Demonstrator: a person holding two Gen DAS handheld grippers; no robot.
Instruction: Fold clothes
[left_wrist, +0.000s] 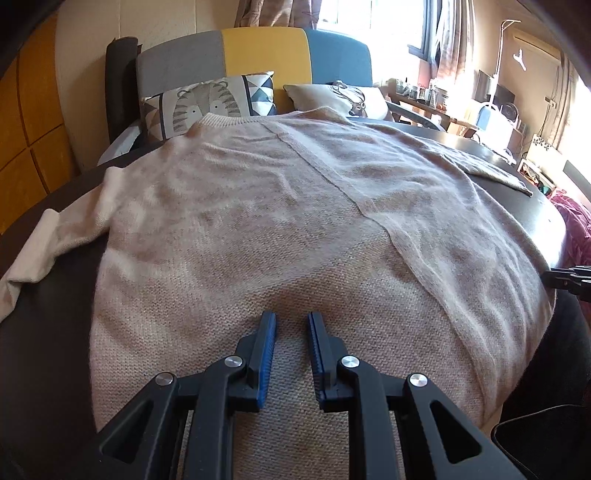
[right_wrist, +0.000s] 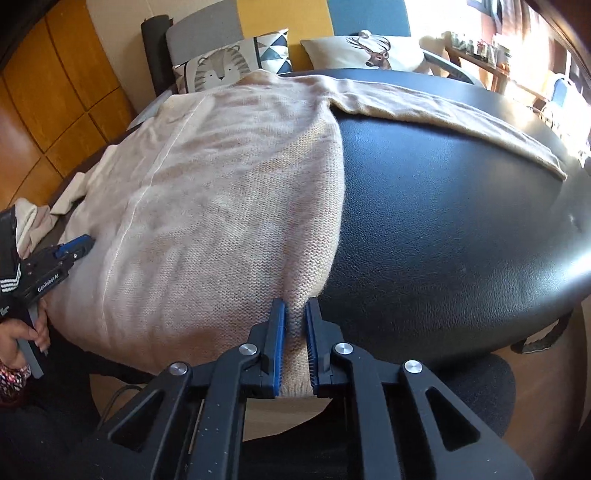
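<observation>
A beige knit sweater (left_wrist: 258, 221) lies spread flat on a round black table (left_wrist: 55, 314), collar at the far side. My left gripper (left_wrist: 291, 319) sits at the near hem with its jaws narrow and the ribbed knit pinched between the blue pads. In the right wrist view the sweater (right_wrist: 221, 184) covers the left half of the table (right_wrist: 443, 221). My right gripper (right_wrist: 295, 304) is shut on the hem's right corner, with knit bunched between its pads. One sleeve (right_wrist: 443, 107) stretches across the far right. The left gripper (right_wrist: 79, 245) shows at the left hem, held by a hand (right_wrist: 18, 332).
The other sleeve (left_wrist: 48, 236) hangs over the table's left edge. Behind the table stands a grey, yellow and blue sofa (left_wrist: 266, 48) with a tiger pillow (left_wrist: 210, 103) and a deer pillow (left_wrist: 343, 96). A cluttered shelf (left_wrist: 443, 107) runs under the window at far right.
</observation>
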